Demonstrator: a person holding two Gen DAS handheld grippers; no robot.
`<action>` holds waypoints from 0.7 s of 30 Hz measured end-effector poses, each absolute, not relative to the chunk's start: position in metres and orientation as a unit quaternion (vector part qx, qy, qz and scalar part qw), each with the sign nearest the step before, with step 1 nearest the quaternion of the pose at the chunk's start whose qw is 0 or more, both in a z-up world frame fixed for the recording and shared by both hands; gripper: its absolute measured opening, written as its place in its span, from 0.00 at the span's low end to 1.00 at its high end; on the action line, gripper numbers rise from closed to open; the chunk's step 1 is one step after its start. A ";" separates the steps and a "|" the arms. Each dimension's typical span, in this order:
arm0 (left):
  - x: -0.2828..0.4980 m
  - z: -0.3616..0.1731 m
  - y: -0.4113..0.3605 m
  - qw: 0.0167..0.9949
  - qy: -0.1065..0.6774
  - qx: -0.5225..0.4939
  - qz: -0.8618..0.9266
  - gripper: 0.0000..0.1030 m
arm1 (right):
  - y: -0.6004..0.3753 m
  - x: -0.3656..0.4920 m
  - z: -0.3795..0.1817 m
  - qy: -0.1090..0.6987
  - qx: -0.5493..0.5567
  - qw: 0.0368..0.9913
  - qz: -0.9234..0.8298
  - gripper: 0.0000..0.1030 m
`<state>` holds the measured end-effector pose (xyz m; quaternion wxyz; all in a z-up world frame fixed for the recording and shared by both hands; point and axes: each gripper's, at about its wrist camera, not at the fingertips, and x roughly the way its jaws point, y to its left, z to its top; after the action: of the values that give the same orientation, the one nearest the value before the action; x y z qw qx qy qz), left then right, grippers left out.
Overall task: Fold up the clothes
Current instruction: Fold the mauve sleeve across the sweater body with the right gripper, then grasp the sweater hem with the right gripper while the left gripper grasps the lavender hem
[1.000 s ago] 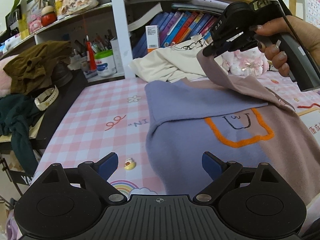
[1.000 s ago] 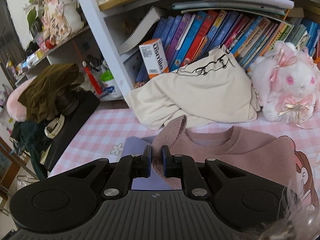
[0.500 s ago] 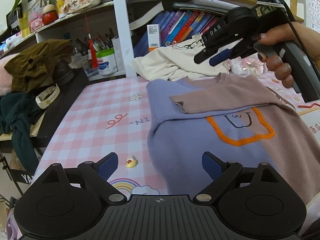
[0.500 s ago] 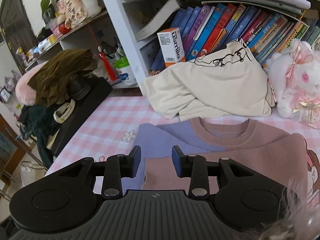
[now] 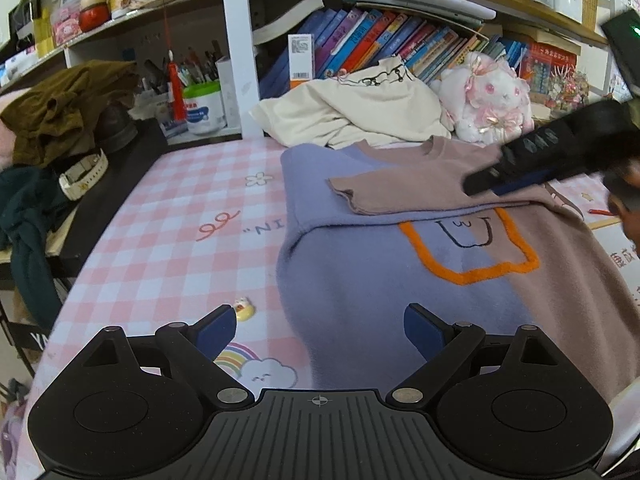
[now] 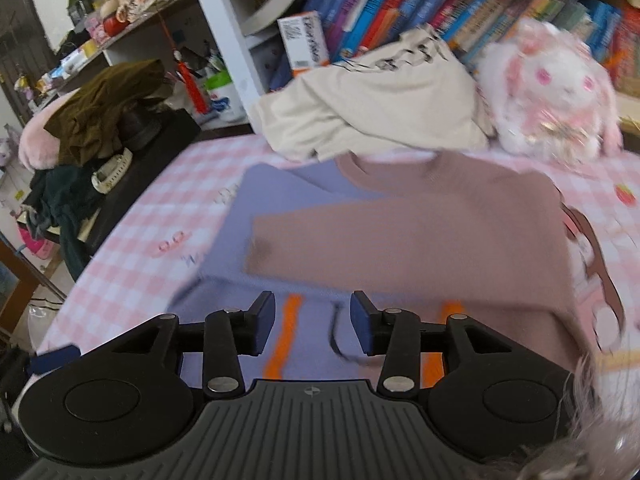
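Sleeve-folding stage: mauve sleeve (image 5: 404, 192) lies across sweatshirt (image 5: 380, 280). Left gripper (image 5: 318, 326) and right gripper (image 6: 313, 322) released; next, fold the body.

Bare pink checked tablecloth (image 5: 168, 216) left of centre gives open passage, broken only by a small duck figurine (image 5: 243, 307) at lower centre. A cream garment (image 5: 352, 116) and plush rabbit (image 5: 486, 100) block the upper centre; the sweater (image 5: 380, 280) fills the right.

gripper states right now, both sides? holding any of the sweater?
Left hand-held gripper: open, empty, hovering over the sweater hem.
Right hand-held gripper: open, empty, above the folded pink sleeve.
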<state>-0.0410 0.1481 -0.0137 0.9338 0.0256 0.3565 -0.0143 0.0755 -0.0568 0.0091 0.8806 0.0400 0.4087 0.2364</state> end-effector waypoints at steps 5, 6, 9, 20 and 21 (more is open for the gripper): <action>-0.041 -0.017 0.140 0.928 0.369 0.036 -0.030 0.90 | -0.082 0.049 0.006 0.411 0.013 0.884 0.220 0.44; -0.042 -0.018 0.138 0.928 0.370 0.044 -0.032 0.90 | -0.088 0.044 0.005 0.411 0.005 0.886 0.215 0.45; -0.046 -0.021 0.131 0.924 0.374 0.070 -0.036 0.90 | -0.110 0.024 0.003 0.414 -0.010 0.889 0.197 0.47; -0.061 -0.031 0.146 0.896 0.441 0.013 -0.045 0.90 | -0.187 -0.036 -0.015 0.471 0.041 0.874 0.112 0.54; -0.061 -0.031 0.150 0.894 0.447 0.001 -0.043 0.90 | -0.194 -0.041 -0.017 0.477 0.051 0.872 0.103 0.54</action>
<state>-0.0609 0.1496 -0.0314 0.8937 0.0007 0.4465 -0.0426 -0.0409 -0.1940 -0.0168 0.8716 0.0509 0.4766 0.1028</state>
